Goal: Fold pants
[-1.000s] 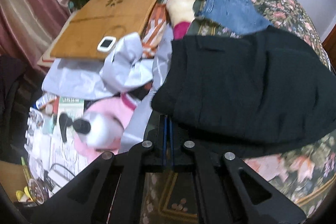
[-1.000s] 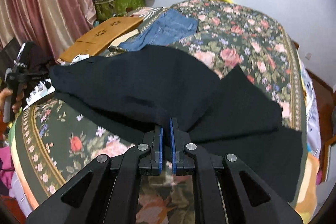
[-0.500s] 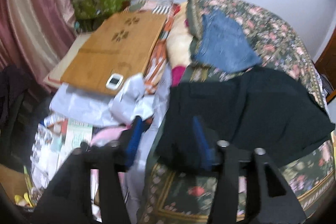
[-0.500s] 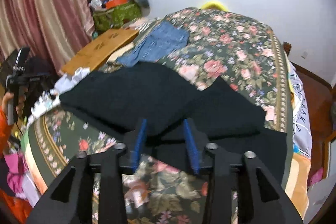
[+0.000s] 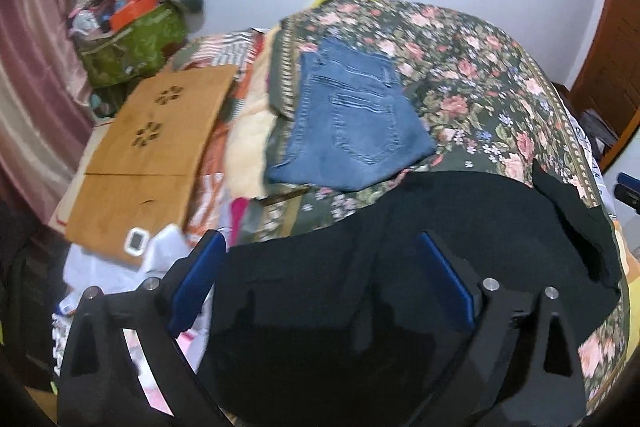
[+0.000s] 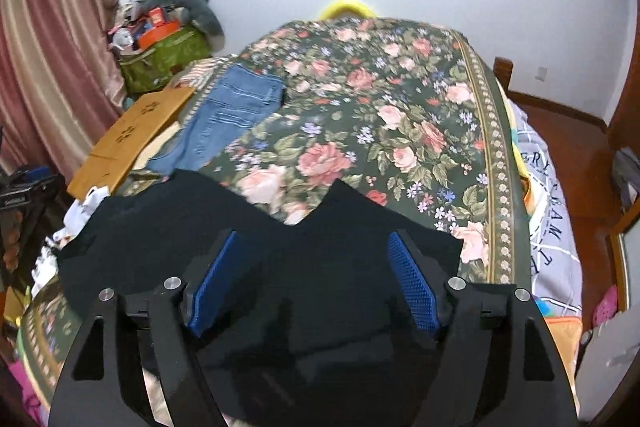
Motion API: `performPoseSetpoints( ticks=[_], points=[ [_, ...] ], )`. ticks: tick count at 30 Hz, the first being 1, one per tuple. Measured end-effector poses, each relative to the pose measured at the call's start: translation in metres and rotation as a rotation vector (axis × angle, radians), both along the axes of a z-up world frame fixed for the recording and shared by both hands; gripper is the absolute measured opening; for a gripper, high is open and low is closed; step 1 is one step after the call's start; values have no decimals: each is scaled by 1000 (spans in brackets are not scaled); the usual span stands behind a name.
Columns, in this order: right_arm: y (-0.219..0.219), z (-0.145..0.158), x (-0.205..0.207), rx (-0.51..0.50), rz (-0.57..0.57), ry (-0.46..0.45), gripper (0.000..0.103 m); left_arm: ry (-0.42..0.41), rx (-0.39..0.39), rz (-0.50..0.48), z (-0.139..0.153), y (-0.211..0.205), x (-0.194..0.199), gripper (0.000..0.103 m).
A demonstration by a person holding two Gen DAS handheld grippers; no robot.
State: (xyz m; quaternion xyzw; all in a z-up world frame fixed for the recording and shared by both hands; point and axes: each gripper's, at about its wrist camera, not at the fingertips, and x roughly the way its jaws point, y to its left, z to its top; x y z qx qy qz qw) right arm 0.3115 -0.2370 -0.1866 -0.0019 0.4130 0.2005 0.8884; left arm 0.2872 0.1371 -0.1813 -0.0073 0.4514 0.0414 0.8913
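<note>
One pair of black pants (image 6: 280, 247) lies spread flat on the flowery bed cover (image 6: 380, 115), along the near edge of the bed. Two claws hang over it. The left claw (image 5: 320, 279) is opening wide, and its blue pads (image 5: 196, 279) press on nothing; the black cloth just lies below. The right claw (image 6: 310, 283) is opening too, with nothing pinched between its pads. Farther up the bed, near the left edge, sits a folded pair of blue jeans (image 5: 352, 123). Past that edge lies a brown board (image 5: 152, 147), with a green bag (image 5: 132, 47) full of stuff behind it.
</note>
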Motion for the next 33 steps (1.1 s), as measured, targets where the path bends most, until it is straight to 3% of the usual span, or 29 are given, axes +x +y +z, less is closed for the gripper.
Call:
performPoseSetpoints(
  ticks=[7, 15, 18, 21, 23, 28, 33],
  points=[
    [0, -41, 60, 6, -8, 91, 73, 64, -7, -56, -30, -27, 53, 97],
    [16, -84, 114, 1, 23, 191, 71, 124, 22, -114, -61, -49, 80, 97],
    [22, -97, 125, -6, 41, 240, 54, 145, 26, -130, -69, -54, 83, 97],
    [26, -99, 124, -26, 67, 210, 41, 159, 35, -141, -73, -57, 82, 97],
    [27, -97, 123, -36, 70, 196, 15, 163, 43, -147, -73, -61, 81, 97],
    [21, -90, 120, -40, 48, 164, 11, 164, 54, -177, -65, -74, 75, 97],
    [-12, -50, 104, 12, -24, 76, 10, 175, 65, -248, -52, -103, 63, 97]
  ],
)
